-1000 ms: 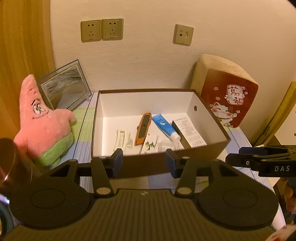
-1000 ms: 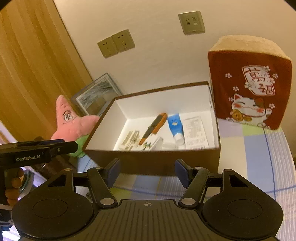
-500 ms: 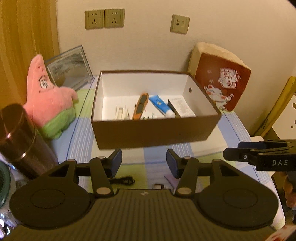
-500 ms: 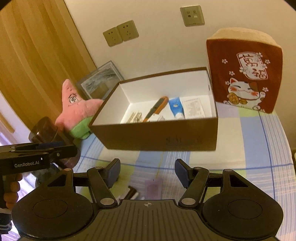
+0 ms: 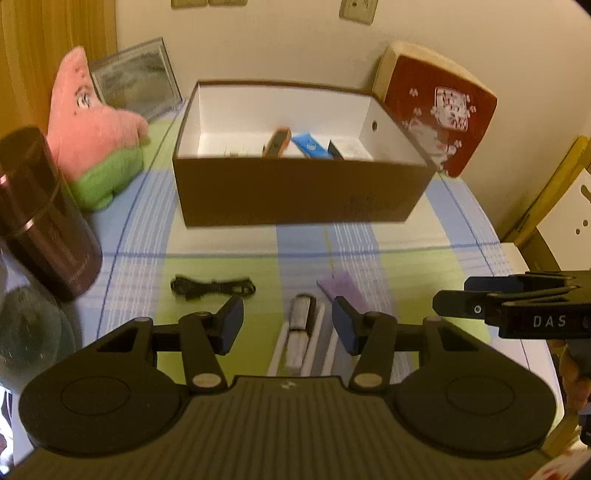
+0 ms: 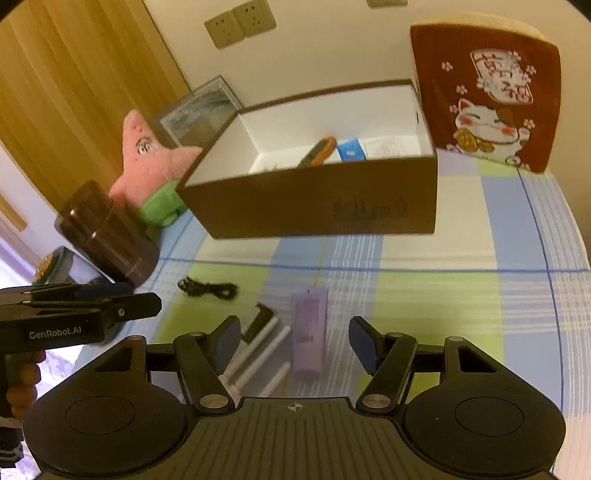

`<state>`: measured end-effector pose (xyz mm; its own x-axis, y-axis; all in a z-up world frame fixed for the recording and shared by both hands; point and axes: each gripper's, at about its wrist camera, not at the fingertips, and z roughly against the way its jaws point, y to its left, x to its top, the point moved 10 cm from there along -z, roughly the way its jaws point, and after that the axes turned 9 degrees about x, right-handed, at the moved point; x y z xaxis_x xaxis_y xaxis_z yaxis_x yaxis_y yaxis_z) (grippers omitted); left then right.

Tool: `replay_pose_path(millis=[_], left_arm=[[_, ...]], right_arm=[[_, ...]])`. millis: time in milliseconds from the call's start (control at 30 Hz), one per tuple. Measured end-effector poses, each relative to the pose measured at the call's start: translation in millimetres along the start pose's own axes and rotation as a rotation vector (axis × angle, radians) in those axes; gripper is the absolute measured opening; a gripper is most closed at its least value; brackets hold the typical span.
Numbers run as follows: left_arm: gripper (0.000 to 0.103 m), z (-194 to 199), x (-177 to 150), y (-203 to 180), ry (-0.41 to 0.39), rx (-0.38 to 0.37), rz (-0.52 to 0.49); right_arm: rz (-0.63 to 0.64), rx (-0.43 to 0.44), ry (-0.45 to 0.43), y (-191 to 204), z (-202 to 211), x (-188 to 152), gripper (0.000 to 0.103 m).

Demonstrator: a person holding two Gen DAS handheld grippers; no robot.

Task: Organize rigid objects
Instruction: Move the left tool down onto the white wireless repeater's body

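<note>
The bench [image 5: 424, 236] wears a checked cloth of blue, green and cream squares, ruled with thin blue lines, and stands against a cream wall with wall sockets [image 6: 240, 24] above it. A wood-grain panel [image 6: 74, 92] covers the left side of the room.

At the back of the bench sits an open brown cardboard box [image 5: 295, 195] with a white inside. It holds an orange utility knife [image 5: 277, 142], a blue tube [image 5: 310, 146] and a printed leaflet [image 6: 391, 147], side by side on its floor. Left of the box lean a pink starfish plush [image 5: 92, 129] and a framed picture [image 5: 136, 81]; right of it stands a red lucky-cat cushion [image 6: 487, 99]. A dark cylindrical canister [image 5: 40, 214] stands at the left edge of the bench.

On the near cloth, well apart from the box, lie the loose things: a coiled black cable [image 5: 212, 286], a lilac packet [image 6: 309, 332], and a silvery-grey object resting among white sticks [image 5: 299, 332], too blurred to name.

The left tongs [image 5: 287, 325] hover above the white sticks, parted with nothing between them. The right tongs [image 6: 294, 341] hover above the lilac packet, likewise parted and empty. Each view shows the other handheld tool at its edge, gripped by a hand [image 6: 22, 384].
</note>
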<state>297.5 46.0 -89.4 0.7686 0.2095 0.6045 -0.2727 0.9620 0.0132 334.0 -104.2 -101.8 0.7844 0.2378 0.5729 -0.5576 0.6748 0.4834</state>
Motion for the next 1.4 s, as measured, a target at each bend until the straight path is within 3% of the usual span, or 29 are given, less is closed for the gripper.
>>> replay_pose_path(millis=[733, 1000, 1400], left_arm=[[0.049, -25.3, -70.9, -8.0, 0.151, -0.015, -0.047], [0.051, -35.6, -91.1, -24.8, 0.182, -0.043, -0.101], [0.054, -54.8, -102.5, -33.2, 0.186, -0.02, -0.167]], right_arm=[[-0.022, -0.034, 0.16, -7.3, -28.1, -57.0, 0.062], [-0.023, -0.051, 0.199, -12.7, -31.5, -74.2, 0.062], [-0.055, -0.071, 0.21, -23.1, -27.6, -84.9, 0.062]])
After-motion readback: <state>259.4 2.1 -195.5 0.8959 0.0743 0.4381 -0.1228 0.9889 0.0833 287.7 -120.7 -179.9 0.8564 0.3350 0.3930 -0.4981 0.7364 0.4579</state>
